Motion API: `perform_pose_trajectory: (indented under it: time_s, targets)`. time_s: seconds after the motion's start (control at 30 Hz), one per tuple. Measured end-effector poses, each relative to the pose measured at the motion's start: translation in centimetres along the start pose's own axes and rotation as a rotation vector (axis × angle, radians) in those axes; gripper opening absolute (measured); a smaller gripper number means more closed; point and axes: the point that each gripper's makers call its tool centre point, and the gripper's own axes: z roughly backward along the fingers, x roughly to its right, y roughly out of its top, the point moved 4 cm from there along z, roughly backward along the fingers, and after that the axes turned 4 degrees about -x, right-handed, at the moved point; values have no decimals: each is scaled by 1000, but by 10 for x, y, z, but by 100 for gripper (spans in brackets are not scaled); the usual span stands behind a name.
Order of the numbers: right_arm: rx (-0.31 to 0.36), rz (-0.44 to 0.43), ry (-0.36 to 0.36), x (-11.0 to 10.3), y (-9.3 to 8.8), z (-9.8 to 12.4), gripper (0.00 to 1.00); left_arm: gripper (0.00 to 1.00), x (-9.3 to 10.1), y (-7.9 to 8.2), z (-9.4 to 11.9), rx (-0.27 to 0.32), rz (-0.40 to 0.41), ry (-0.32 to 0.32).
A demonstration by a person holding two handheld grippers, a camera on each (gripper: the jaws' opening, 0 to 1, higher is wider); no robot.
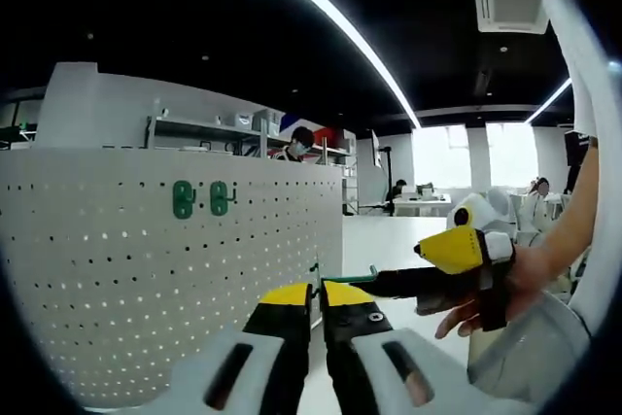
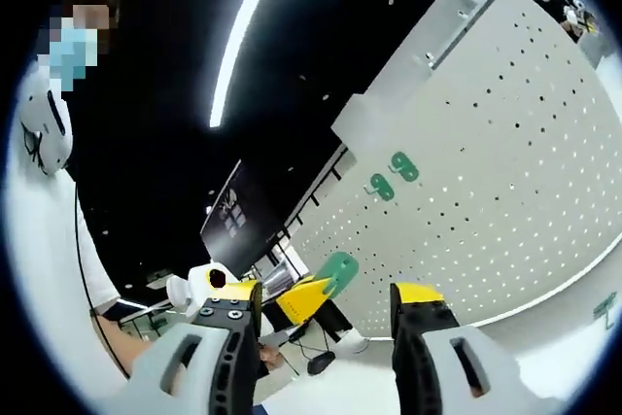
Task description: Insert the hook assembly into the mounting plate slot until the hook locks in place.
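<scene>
The green hook assembly sits right at the tips of the left gripper, pinched between its two yellow-tipped jaws, which stand nearly together with only a thin gap around the piece. From the left gripper view its thin green bar runs sideways across and past the jaw tips, long axis pointing out toward the right gripper, which comes in from that side with a hand wrapped around it. In the right gripper view the hook's rounded green plate shows in the gap between that gripper's own jaws, nearer the jaw on the view's left, held by a yellow tip of the left gripper. The right gripper has its jaws spread wide and grips nothing; the green plate lies just beyond them, and whether it touches either I cannot tell. Ahead of both sets of jaws stands the white perforated mounting plate, upright, with two green hooks already fixed side by side high on its face, well apart from the held piece
</scene>
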Motion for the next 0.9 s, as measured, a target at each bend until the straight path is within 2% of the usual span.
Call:
perform_pose_trajectory:
  time_s: [0.53,0.9]
  targets:
    - [-14,-65,19,-2,-2,-13,20,4,7,1,-1,2,-3,-8]
    - [-2,-111,13,1,1,-18,12,4,10,0,-3,0,-9,-13]
